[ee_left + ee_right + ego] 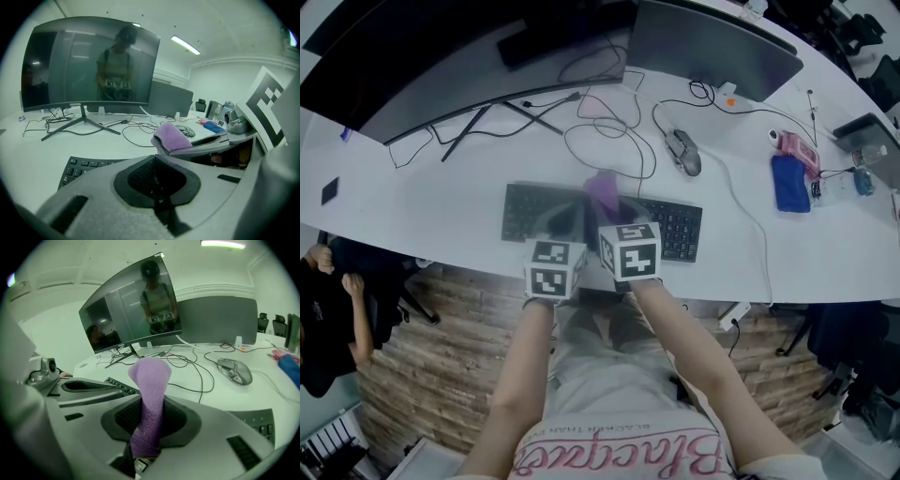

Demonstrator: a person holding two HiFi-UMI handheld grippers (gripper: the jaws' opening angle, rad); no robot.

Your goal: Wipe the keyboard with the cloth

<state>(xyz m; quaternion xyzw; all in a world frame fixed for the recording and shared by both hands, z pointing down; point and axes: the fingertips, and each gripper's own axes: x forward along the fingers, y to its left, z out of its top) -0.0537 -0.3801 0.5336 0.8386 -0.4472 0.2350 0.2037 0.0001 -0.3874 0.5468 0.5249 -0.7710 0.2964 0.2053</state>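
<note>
— Between the jaws of the right tool (149, 427), what is sitting?
— The purple cloth (150, 380). That tool is clenching it, and the free end is sticking out past the tips.
— And the left tool (157, 180)?
— It is hovering just beside the right one, jaws pressed together on nothing. The keyboard (675, 225) is lying on the desk (441, 187) beneath both.

Left hand-held gripper (159, 200) closed, right one (144, 446) clamped
</note>
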